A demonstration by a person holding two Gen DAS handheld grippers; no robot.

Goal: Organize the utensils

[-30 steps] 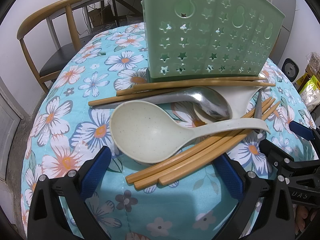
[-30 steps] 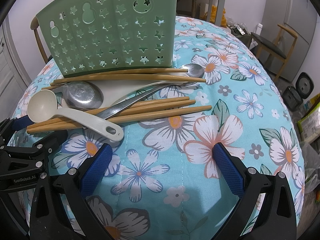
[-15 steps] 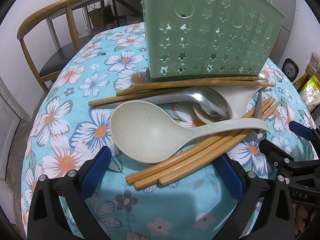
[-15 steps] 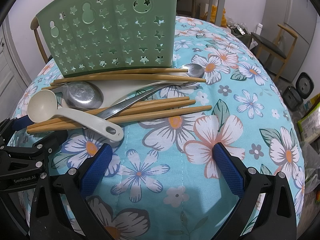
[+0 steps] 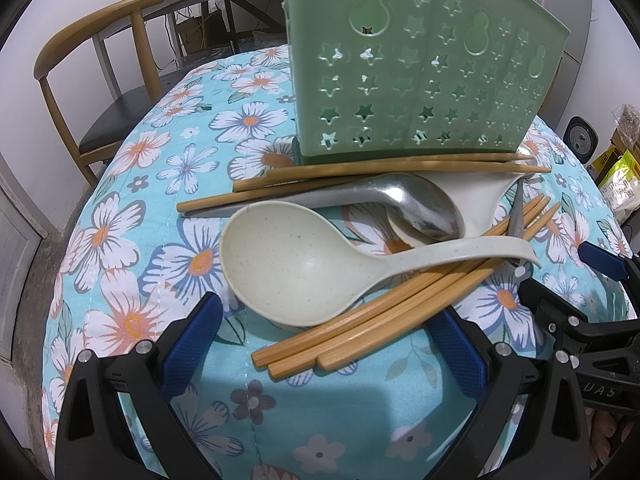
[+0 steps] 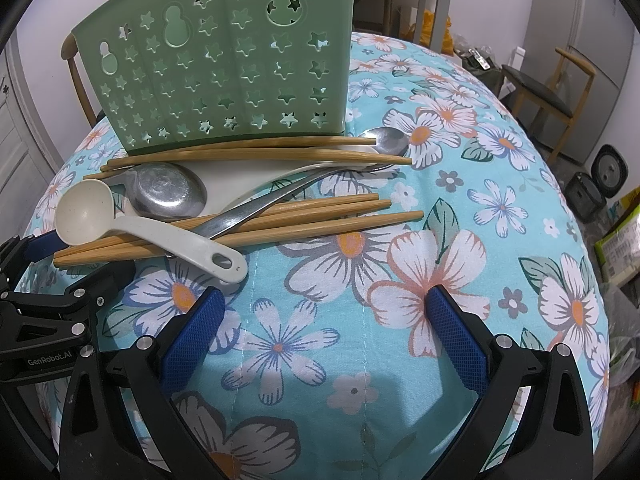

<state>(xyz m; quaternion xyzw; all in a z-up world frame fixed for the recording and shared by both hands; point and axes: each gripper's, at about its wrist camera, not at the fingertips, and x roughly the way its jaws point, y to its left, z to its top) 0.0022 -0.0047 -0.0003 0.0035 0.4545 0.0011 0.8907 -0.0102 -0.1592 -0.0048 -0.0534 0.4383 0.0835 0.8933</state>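
1. "GenRobot.AI" reads on the left tool (image 6: 80,264) in the right wrist view.
2. Nothing has moved since the earlier frames: both tools stay released, empty.
3. The cream ladle (image 5: 304,264), chopsticks (image 5: 404,312) and steel spoon (image 5: 404,200) lie piled before the green utensil holder (image 5: 404,76) on the floral table (image 5: 120,236).
4. Only the right tool's (image 6: 320,332) camera shows a second steel spoon (image 6: 386,140).

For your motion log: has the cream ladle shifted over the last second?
No. In the left wrist view the ladle keeps the same place against the green holder and the chopsticks under it.
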